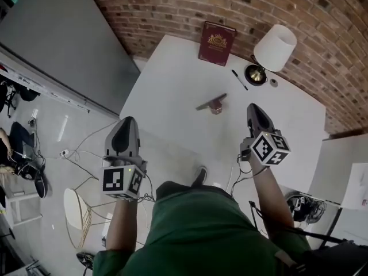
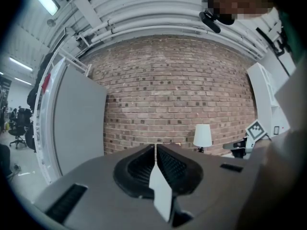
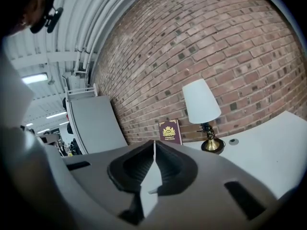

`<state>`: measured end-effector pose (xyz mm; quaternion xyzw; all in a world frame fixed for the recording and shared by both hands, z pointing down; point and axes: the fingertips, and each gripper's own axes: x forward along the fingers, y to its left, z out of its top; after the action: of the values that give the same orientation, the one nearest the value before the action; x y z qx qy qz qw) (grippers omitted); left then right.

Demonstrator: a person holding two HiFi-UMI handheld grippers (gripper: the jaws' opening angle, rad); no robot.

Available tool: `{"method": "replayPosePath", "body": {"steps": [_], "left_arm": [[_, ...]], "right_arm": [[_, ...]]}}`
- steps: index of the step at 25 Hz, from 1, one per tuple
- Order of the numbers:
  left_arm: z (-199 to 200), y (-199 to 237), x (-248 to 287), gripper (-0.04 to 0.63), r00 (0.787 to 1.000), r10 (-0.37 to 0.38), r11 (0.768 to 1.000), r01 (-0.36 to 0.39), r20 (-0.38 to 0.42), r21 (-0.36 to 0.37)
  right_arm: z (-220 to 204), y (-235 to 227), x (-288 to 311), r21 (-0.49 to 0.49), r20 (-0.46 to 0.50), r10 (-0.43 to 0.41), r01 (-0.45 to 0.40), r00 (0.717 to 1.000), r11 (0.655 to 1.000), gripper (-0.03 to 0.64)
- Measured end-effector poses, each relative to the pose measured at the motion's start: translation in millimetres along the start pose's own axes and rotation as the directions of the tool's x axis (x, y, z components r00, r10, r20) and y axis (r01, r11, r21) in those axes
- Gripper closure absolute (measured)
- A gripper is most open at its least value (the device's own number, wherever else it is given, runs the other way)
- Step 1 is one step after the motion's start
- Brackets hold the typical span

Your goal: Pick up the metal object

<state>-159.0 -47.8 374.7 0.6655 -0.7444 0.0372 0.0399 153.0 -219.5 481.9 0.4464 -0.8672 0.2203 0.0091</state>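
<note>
The metal object (image 1: 211, 103), a thin grey bar across a small brown block, lies near the middle of the white table (image 1: 172, 91). My right gripper (image 1: 253, 108) hovers over the table just right of it, a short way apart, jaws shut with nothing between them. My left gripper (image 1: 127, 121) is off the table's left edge, over the floor, also shut and empty. The left gripper view shows its jaws (image 2: 155, 147) pressed together; the right gripper view shows the same (image 3: 154, 143). Neither gripper view shows the metal object.
At the table's far side a dark red book (image 1: 217, 43) leans on the brick wall, beside a white-shaded lamp (image 1: 275, 49), a black pen (image 1: 239, 79) and a small round cap (image 1: 273, 83). A grey panel (image 1: 63, 39) stands left; a wire chair (image 1: 77, 214) and cables lie below.
</note>
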Motion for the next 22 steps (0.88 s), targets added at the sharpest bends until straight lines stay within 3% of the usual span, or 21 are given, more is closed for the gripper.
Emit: {"method": "replayPosePath", "body": {"steps": [5, 9, 15, 18, 22], "left_arm": [[-6, -3, 41, 0.581, 0.999, -0.046, 0.999, 0.046, -0.015, -0.008], [-31, -4, 71, 0.581, 0.99, -0.138, 0.99, 0.138, -0.035, -0.022], [-51, 2, 112, 0.581, 0.96, -0.269, 0.963, 0.268, -0.08, -0.013], [-53, 8, 128, 0.581, 0.947, -0.31, 0.951, 0.308, -0.087, -0.033], [-60, 11, 137, 0.581, 0.927, -0.359, 0.933, 0.357, -0.111, -0.038]], "right_arm": [[-4, -11, 10, 0.026, -0.023, -0.014, 0.014, 1.0, 1.0, 0.592], [-25, -18, 11, 0.062, -0.066, -0.045, 0.049, 0.997, 0.997, 0.581], [-66, -25, 20, 0.243, -0.137, -0.077, 0.109, 0.988, 0.964, 0.567], [-85, -32, 25, 0.407, -0.15, -0.087, 0.142, 0.985, 0.902, 0.56], [-126, -44, 34, 0.64, -0.172, -0.084, 0.176, 0.981, 0.747, 0.554]]}}
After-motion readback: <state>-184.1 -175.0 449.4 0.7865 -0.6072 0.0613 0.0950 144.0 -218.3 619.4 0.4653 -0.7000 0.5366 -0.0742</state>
